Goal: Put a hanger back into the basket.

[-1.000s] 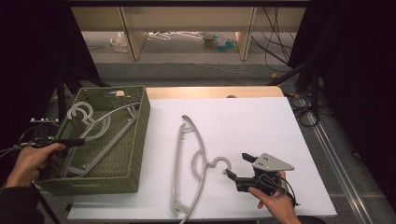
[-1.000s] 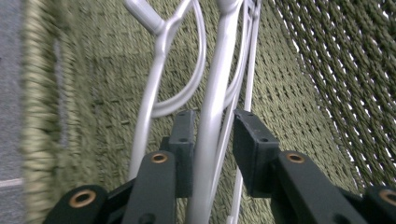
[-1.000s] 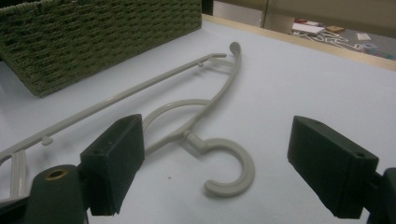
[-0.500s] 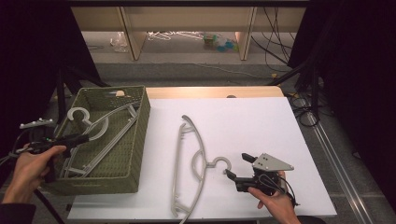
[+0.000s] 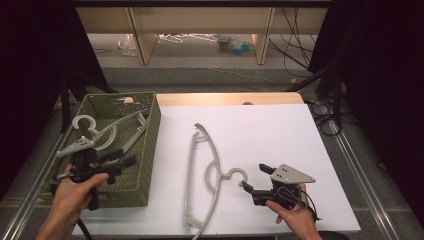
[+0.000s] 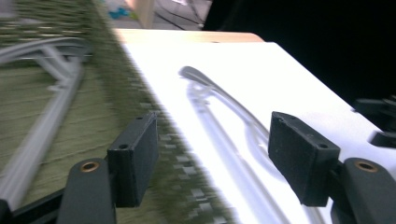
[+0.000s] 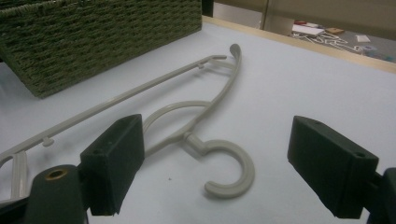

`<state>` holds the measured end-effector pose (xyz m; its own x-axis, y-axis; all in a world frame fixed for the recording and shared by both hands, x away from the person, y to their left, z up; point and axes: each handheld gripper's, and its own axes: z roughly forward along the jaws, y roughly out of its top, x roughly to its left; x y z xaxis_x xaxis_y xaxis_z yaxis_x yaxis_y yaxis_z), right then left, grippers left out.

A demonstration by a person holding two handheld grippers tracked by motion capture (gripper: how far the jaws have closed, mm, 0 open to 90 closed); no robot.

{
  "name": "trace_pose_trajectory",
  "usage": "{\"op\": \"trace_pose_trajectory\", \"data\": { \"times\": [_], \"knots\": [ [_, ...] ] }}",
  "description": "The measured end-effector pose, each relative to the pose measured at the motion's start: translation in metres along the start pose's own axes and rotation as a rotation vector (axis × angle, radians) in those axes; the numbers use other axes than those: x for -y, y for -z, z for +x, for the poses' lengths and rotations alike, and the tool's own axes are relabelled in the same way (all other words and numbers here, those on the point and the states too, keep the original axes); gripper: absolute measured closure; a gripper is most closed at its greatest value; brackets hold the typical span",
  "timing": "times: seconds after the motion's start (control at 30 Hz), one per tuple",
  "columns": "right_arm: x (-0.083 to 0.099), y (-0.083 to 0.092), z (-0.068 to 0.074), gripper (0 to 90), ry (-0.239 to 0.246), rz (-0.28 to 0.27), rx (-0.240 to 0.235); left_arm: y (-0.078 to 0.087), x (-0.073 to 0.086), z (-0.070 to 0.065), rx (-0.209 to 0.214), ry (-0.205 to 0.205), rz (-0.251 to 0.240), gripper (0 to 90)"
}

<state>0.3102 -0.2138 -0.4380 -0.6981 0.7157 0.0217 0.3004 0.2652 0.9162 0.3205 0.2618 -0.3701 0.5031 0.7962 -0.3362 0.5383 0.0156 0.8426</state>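
Note:
A grey plastic hanger (image 5: pixel 212 170) lies flat on the white table top, its hook toward the near right. My right gripper (image 5: pixel 254 176) rests just right of that hook, open, with the hook (image 7: pixel 238 172) on the table ahead of its jaws and untouched. A second grey hanger (image 5: pixel 107 131) lies inside the green woven basket (image 5: pixel 152 145). My left gripper (image 5: pixel 131 161) hovers over the basket's near part, pointing right. Its jaws have just been opening and nothing is between them. The left gripper view is blurred; my left gripper (image 6: pixel 217 158) faces the table hanger (image 6: pixel 224 126) past the basket wall (image 6: pixel 116 79).
The basket takes up the table's left side, and its right wall (image 7: pixel 102 37) stands between my left gripper and the table hanger. A wooden strip (image 5: pixel 225 98) runs along the table's far edge. Cables and stand legs (image 5: pixel 325 107) lie off the right side.
My left hand has swung right from the basket's left rim to above its near part, and its jaws have spread apart. The right gripper and both hangers have stayed put.

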Motion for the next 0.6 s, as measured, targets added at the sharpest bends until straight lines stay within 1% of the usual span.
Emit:
{"op": "trace_pose_trajectory", "data": {
  "times": [0.03, 0.07, 0.1, 0.13, 0.17, 0.2, 0.23, 0.27, 0.3, 0.33, 0.4, 0.43, 0.47, 0.5, 0.53, 0.57, 0.6],
  "knots": [
    [0.000, 0.000, 0.000, 19.7, -0.001, 0.002, -0.001, -0.004, 0.002, -0.006, 0.011, -0.007, -0.002, 32.4],
    [0.000, 0.001, 0.000, 19.8, -0.015, 0.015, -0.006, -0.008, 0.004, -0.012, 0.023, -0.009, -0.009, 31.9],
    [0.000, 0.001, 0.000, 19.8, -0.015, 0.015, -0.006, -0.008, 0.004, -0.012, 0.023, -0.009, -0.009, 31.6],
    [0.000, 0.001, 0.000, 19.7, -0.008, 0.017, -0.003, -0.010, 0.005, -0.016, 0.034, -0.015, 0.003, 31.6],
    [0.000, 0.003, 0.000, 19.7, -0.012, 0.020, -0.001, -0.012, 0.007, -0.021, 0.034, -0.023, -0.005, 30.7],
    [0.000, 0.002, 0.000, 19.7, -0.018, 0.012, -0.009, -0.013, 0.007, -0.024, 0.028, -0.036, -0.009, 30.6],
    [0.000, 0.002, 0.000, 19.7, -0.019, 0.024, -0.010, -0.015, 0.009, -0.028, 0.033, -0.047, -0.009, 30.3],
    [0.000, 0.002, 0.000, 19.7, -0.020, 0.023, -0.012, -0.018, 0.012, -0.034, 0.035, -0.064, -0.011, 30.0],
    [0.000, 0.002, 0.000, 19.7, -0.020, 0.023, -0.012, -0.018, 0.012, -0.034, 0.035, -0.064, -0.011, 29.8],
    [0.000, 0.002, 0.000, 19.7, -0.018, 0.023, -0.010, -0.021, 0.016, -0.038, 0.037, -0.074, -0.005, 29.8],
    [-0.001, 0.003, -0.001, 19.7, -0.012, 0.018, 0.000, -0.027, 0.022, -0.045, 0.053, -0.080, 0.013, 28.6],
    [0.000, 0.003, -0.001, 19.7, -0.017, 0.018, -0.006, -0.032, 0.029, -0.052, 0.058, -0.074, 0.023, 28.3],
    [0.000, 0.002, 0.000, 19.8, -0.019, 0.009, -0.011, -0.035, 0.031, -0.056, 0.054, -0.093, 0.030, 27.9],
    [0.000, 0.003, 0.000, 19.8, -0.015, 0.010, -0.007, -0.037, 0.034, -0.059, 0.050, -0.123, 0.039, 26.9],
    [0.000, 0.003, 0.000, 19.8, -0.015, 0.010, -0.007, -0.037, 0.034, -0.059, 0.050, -0.123, 0.039, 26.2],
    [-0.001, 0.003, 0.000, 19.8, -0.014, 0.007, -0.003, -0.041, 0.039, -0.065, 0.050, -0.126, 0.047, 26.3],
    [0.000, 0.002, 0.000, 19.8, -0.017, 0.006, -0.008, -0.043, 0.042, -0.068, 0.051, -0.121, 0.048, 26.2]
  ]
}}
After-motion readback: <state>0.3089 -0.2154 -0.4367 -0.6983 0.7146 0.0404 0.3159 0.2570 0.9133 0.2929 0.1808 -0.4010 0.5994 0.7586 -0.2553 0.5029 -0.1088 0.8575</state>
